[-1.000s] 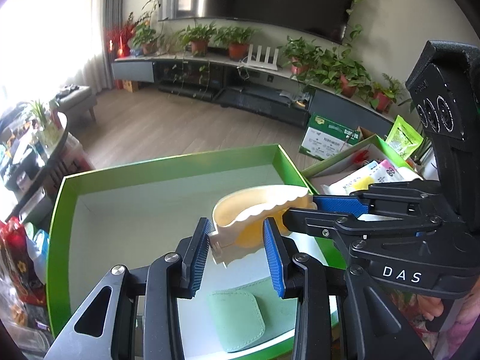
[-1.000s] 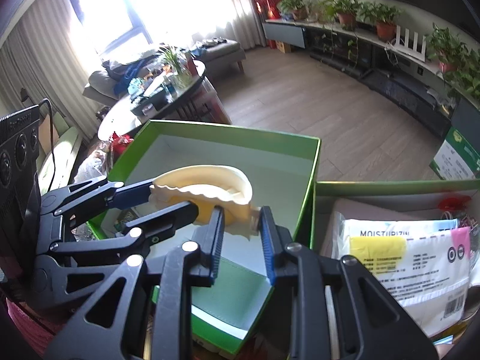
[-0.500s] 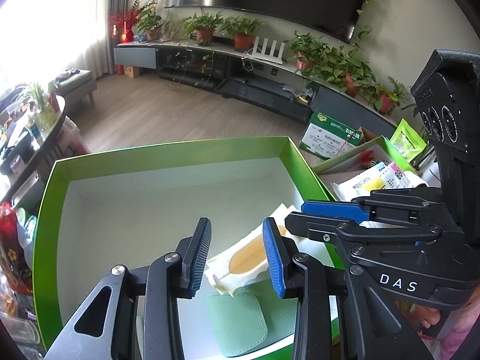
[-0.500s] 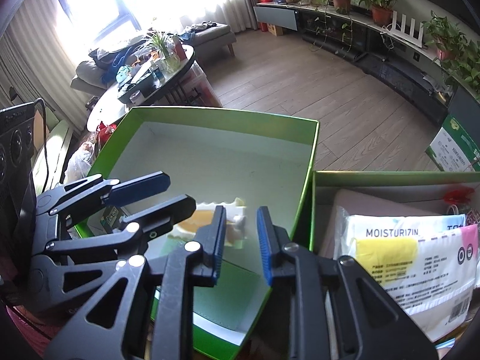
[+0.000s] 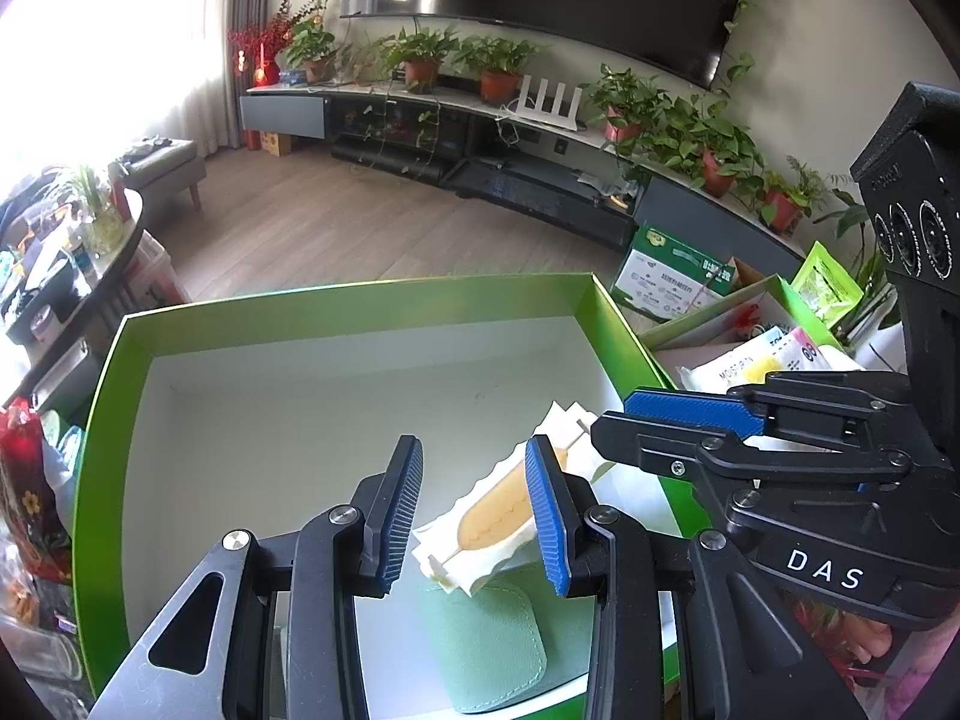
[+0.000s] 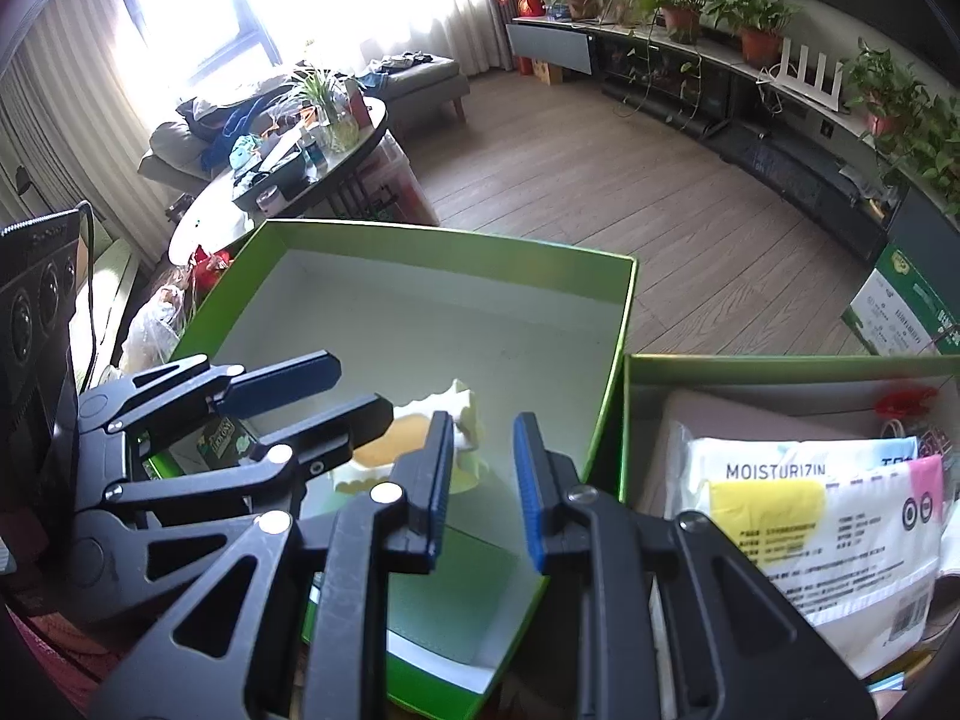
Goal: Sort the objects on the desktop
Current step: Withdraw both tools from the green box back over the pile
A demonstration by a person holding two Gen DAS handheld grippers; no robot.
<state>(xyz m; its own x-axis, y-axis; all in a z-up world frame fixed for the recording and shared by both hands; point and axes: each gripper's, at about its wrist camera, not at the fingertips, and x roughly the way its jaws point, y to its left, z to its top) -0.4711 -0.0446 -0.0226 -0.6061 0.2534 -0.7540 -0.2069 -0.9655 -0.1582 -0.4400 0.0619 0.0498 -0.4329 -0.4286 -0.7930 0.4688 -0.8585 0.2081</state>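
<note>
A cream dumpling mold [image 5: 498, 510] with a scalloped edge lies tilted in the green box [image 5: 336, 300], resting partly on a pale green pouch [image 5: 492, 642]. My left gripper [image 5: 473, 450] hovers just above it, open, its pads clear of the mold. My right gripper [image 5: 618, 414] reaches in from the right over the box's right wall. In the right wrist view the right gripper [image 6: 482, 426] has its jaws nearly together with nothing between them. There the mold [image 6: 462, 414] shows beyond its left finger, and the left gripper [image 6: 354, 387] comes in from the left.
A second green box [image 6: 780, 363] on the right holds a white moisturizing pack [image 6: 810, 492]. A printed carton [image 5: 678, 276] stands on the wooden floor beyond. A cluttered round table [image 6: 288, 168] is at the far left. A small tea packet [image 6: 222, 438] lies by the box's left wall.
One second ago the mold was held up over the box between the grippers' fingers. It has dropped and now lies inside on the pouch. Both grippers stayed in place.
</note>
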